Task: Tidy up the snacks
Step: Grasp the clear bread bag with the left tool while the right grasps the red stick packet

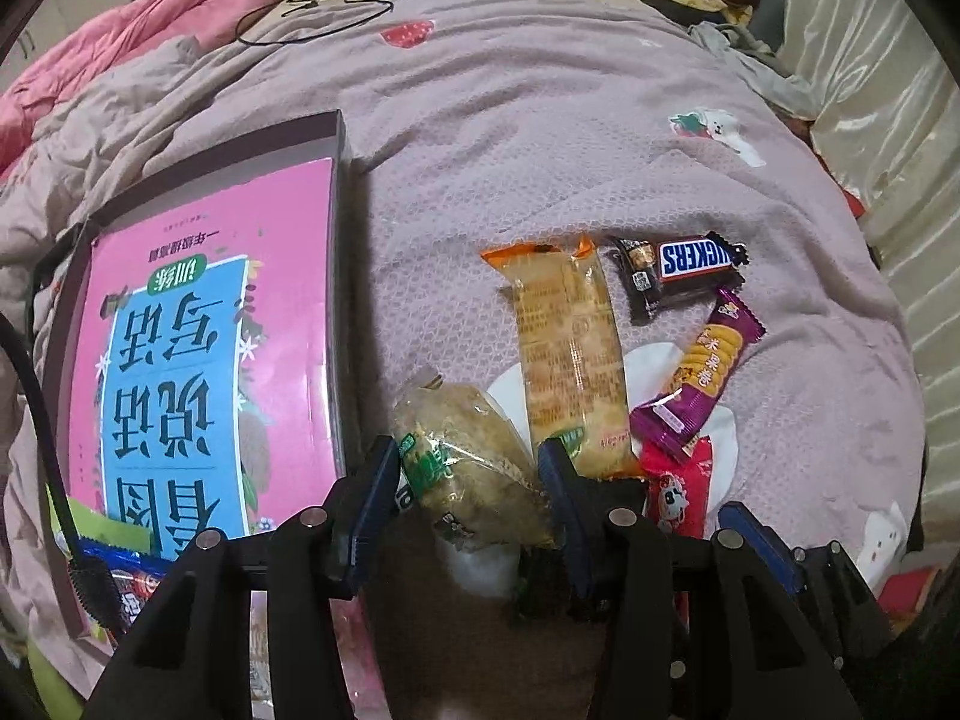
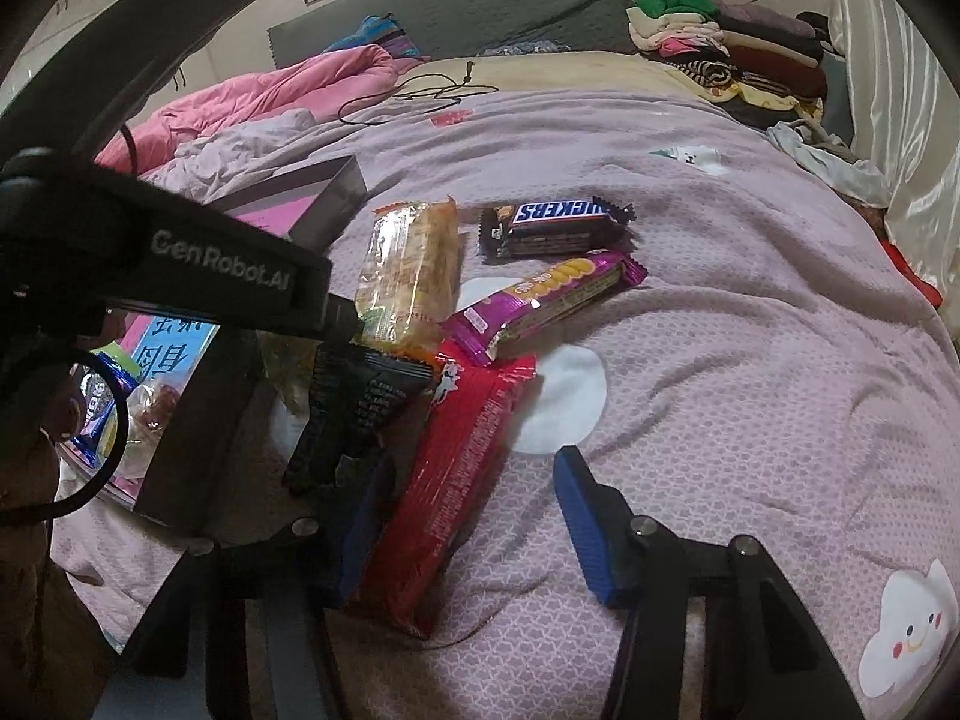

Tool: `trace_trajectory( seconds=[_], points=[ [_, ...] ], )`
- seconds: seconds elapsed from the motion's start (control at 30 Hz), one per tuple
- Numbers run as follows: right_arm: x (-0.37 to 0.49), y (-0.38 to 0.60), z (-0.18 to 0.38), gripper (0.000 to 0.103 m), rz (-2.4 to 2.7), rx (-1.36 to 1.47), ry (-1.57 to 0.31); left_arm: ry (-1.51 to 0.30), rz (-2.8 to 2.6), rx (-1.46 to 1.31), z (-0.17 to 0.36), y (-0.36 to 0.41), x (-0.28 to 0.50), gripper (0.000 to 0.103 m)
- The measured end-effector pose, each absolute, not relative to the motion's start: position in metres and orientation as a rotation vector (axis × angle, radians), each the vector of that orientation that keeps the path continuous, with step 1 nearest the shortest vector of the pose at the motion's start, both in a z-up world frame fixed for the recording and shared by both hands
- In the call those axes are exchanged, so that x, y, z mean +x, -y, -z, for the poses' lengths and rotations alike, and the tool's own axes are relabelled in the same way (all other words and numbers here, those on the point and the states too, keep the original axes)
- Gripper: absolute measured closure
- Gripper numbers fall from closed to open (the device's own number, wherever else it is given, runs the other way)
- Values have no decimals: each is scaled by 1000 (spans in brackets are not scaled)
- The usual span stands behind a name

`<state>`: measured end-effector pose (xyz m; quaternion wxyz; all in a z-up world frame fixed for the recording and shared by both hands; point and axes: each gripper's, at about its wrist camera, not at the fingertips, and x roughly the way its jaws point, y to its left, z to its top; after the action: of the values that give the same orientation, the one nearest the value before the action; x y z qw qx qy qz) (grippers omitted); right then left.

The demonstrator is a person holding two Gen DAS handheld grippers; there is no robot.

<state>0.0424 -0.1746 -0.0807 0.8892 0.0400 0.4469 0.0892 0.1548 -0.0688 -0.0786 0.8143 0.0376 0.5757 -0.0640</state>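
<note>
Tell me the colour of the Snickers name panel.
Blue, on the Snickers; right wrist view.

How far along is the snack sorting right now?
Done: a blue-wrapped snack already lies in the box. In hand: the left gripper straddles a clear-wrapped pastry; the right gripper, open, straddles the red packet. Left on the blanket: Snickers bar, purple cracker pack, orange biscuit pack.
</note>
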Motion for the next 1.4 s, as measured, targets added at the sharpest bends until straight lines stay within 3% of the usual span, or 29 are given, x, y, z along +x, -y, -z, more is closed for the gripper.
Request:
trace_trajectory(
  seconds=[0.17, 0.23, 0.33, 0.6, 1.4],
  points=[
    [46, 167, 85, 58, -169, 30, -933, -1220, 123, 138, 79, 70, 152, 57],
    [46, 166, 84, 77, -168, 11, -929, -1218, 124, 153, 80, 71, 153, 58],
    [45, 168, 80, 81, -166, 11, -914, -1214, 121, 183, 81, 73, 153, 61],
    [35, 187, 62, 86, -204, 113, -850, -1209, 144, 170, 76, 65, 146, 70],
    [17, 181, 24, 88, -291, 198, -736, -1091, 243, 68, 14, 24, 100, 70]
  ],
)
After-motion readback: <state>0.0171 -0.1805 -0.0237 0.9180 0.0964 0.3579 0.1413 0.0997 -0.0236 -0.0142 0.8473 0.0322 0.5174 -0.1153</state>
